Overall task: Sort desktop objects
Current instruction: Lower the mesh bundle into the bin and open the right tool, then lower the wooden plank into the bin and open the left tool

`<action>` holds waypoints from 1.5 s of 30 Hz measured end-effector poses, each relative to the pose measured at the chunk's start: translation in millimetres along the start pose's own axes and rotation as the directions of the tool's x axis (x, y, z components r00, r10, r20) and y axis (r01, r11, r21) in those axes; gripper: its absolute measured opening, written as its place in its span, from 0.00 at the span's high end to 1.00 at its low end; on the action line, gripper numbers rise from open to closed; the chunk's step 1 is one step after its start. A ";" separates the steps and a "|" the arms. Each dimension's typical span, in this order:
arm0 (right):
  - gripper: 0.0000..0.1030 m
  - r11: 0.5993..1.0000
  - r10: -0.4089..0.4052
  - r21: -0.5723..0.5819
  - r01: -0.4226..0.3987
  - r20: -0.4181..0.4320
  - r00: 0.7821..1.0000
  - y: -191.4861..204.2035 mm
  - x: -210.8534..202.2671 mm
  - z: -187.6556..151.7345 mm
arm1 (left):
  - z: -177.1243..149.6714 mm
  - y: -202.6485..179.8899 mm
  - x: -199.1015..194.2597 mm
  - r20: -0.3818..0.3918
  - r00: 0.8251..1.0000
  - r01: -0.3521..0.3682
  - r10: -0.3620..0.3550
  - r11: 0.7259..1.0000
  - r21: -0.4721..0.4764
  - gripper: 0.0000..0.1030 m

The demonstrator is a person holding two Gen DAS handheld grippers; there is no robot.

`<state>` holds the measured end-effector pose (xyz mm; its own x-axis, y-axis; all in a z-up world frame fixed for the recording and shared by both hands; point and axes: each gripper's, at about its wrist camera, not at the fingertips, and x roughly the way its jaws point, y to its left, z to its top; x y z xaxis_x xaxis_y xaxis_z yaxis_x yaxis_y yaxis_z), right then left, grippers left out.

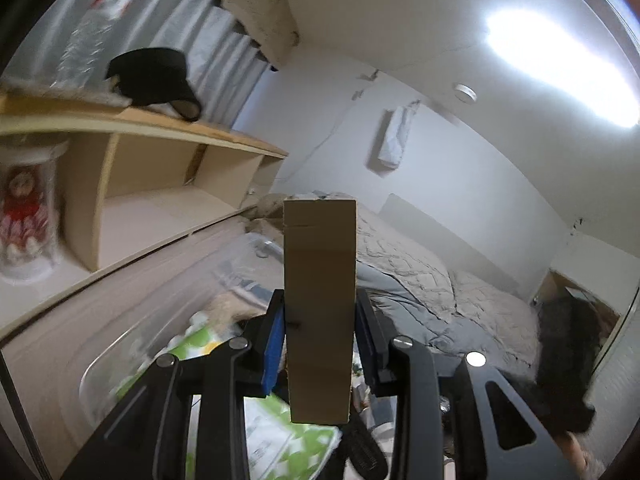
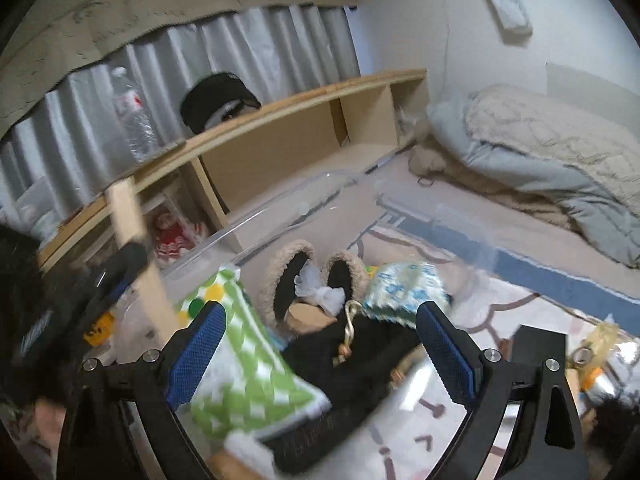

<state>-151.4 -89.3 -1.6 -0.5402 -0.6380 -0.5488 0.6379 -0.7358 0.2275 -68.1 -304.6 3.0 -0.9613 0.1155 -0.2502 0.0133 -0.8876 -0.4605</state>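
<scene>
- Two tools are showing: the left tool [image 1: 320, 320] is clamping a wooden block [image 1: 320, 300] between its blue pads [image 1: 272, 344], and the block is standing upright, rising toward 12 o'clock in the left wrist view.
- In the right wrist view, that same wooden block [image 2: 136, 256] is appearing at 9 o'clock, tilted slightly, gripped by the left tool [image 2: 120, 276].
- The right tool [image 2: 320, 352] is hanging with its jaws spread wide and nothing between them, over a clear plastic bin [image 2: 280, 208].
- Inside the bin, a green checkered cloth [image 2: 248, 368] is lying at 7 o'clock, just beside a black bag with a brass clasp [image 2: 348, 320].
- A pair of fleece-lined slippers [image 2: 312, 276] is sitting at 12 o'clock from the clasp, touching a blue-and-white packet [image 2: 404, 288] at their 3 o'clock.
- A wooden shelf [image 2: 304, 92] is running behind the bin, carrying a black cap [image 2: 216, 100] and a water bottle [image 2: 132, 116].
- A doll in red [image 1: 24, 216] is standing in the shelf's lower compartment.
- A rumpled grey quilt [image 2: 540, 148] is lying on the bed at 2 o'clock.
</scene>
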 end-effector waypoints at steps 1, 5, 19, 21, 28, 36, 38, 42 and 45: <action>0.07 1.000 -0.001 -0.006 0.001 0.009 1.000 -1.6 -9.8 -5.1 | 4.4 -6.2 3.3 -0.006 1.000 0.002 -0.001 1.000 0.013 0.68; 0.07 1.000 -0.025 -0.014 0.025 0.030 0.999 -12.2 -44.1 -30.9 | 21.9 -29.9 26.5 -0.068 0.997 0.042 -0.040 0.998 0.039 0.68; 0.07 0.995 -0.095 0.045 0.092 0.062 0.994 -55.4 -81.7 -130.2 | 0.4 -59.7 148.4 -0.404 0.861 -0.184 0.308 0.930 0.317 0.68; 0.07 0.994 -0.092 0.061 0.090 0.041 0.995 -60.6 -76.0 -137.5 | -5.2 -55.9 161.4 -0.428 0.827 -0.217 0.364 0.910 0.355 0.68; 0.07 0.995 -0.077 0.068 0.071 0.082 0.994 -74.0 -93.6 -149.7 | -24.9 -39.0 198.6 -0.473 0.698 -0.311 0.538 0.823 0.475 0.68; 0.07 0.993 -0.068 0.107 0.056 0.119 0.991 -90.8 -106.8 -151.9 | -33.1 -13.4 203.7 -0.418 0.615 -0.454 0.668 0.734 0.504 0.16; 0.07 0.993 -0.070 0.107 0.057 0.122 0.990 -91.9 -108.1 -152.0 | -30.4 -11.3 197.7 -0.408 0.619 -0.463 0.671 0.732 0.500 0.16; 0.07 0.992 -0.065 0.115 0.050 0.129 0.990 -90.9 -110.4 -151.1 | -25.0 -8.6 187.4 -0.405 0.629 -0.464 0.664 0.738 0.489 0.16; 0.07 0.993 -0.063 0.107 0.049 0.130 0.989 -88.0 -110.9 -150.6 | -21.9 -8.9 179.8 -0.392 0.643 -0.460 0.658 0.741 0.489 0.16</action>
<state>-64.9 80.4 -81.8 -0.6461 -0.6145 -0.4527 0.5481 -0.7863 0.2851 -235.0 -266.2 -56.6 -0.5020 -0.3349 -0.7974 0.3171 -0.9290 0.1906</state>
